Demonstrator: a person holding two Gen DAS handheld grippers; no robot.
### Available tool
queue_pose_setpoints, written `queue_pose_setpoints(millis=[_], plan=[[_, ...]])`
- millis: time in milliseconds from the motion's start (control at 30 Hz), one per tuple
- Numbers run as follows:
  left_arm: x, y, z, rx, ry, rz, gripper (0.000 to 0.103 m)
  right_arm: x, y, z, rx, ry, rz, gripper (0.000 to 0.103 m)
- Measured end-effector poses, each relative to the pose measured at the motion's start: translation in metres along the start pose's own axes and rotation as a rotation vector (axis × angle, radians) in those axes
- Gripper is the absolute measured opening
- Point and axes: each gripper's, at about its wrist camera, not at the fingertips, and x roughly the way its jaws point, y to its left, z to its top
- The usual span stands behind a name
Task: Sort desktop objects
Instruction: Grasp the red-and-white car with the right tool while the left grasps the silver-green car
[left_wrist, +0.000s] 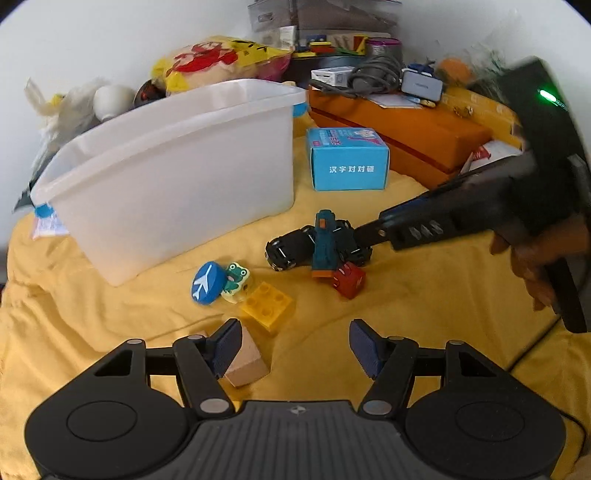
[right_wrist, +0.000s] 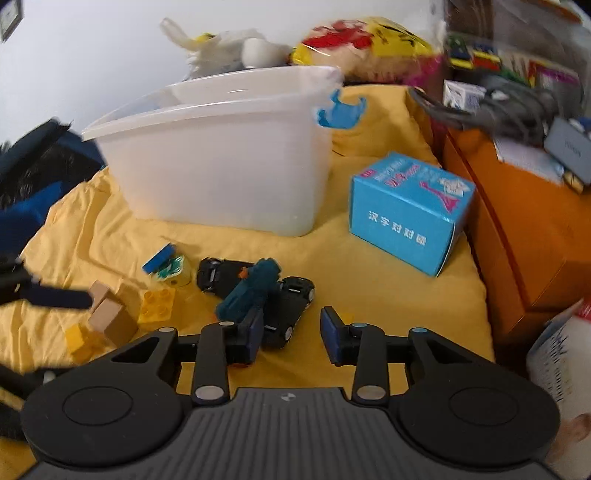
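A rumpled yellow cloth covers the desk, with a white bin at the back and clutter behind it. The loose toys lie in front of the bin: black car, teal toy leaning across it, red block, yellow brick, wood cube. The right gripper is spread wide and empty, one finger already beside the car and teal toy. The left gripper is also wide and empty, a pad against the wood cube. The risk, I judge: closing on the tangled pair may pinch only one, tip the teal toy off, or snag the cloth.
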Motion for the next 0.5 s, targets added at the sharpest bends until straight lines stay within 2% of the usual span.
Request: queue_pose_setpoints(millis=[67,133,200,267,333,367,400,500], plan=[[0.001,0.004,0.006,-0.007,-0.010,0.000,0.068,0.010,-0.011,0.004,0.114,0.024,0.013,0.038],[0.003,0.007,0.014,-0.007,-0.028,0.004,0.068,0.018,-0.020,0.006,0.203,0.048,0.030,0.033],[0.010,0.013,0.026,0.009,-0.033,-0.001,0.068,0.024,-0.022,0.006,0.234,0.065,0.088,0.031],[0.020,0.021,0.038,0.021,-0.028,-0.013,0.068,0.037,-0.020,0.005,0.242,0.134,0.154,0.029],[0.033,0.027,0.050,0.027,-0.009,-0.025,0.067,0.039,-0.020,0.000,0.270,0.124,0.170,0.026],[0.039,0.029,0.055,0.034,-0.002,-0.042,0.067,0.035,-0.018,-0.001,0.253,0.113,0.158,0.020],[0.044,0.030,0.058,0.044,0.001,-0.050,0.067,0.029,-0.015,-0.002,0.231,0.096,0.137,0.019],[0.061,0.028,0.064,0.095,0.036,-0.081,0.063,0.004,-0.007,-0.012,0.128,0.060,0.086,0.019]])
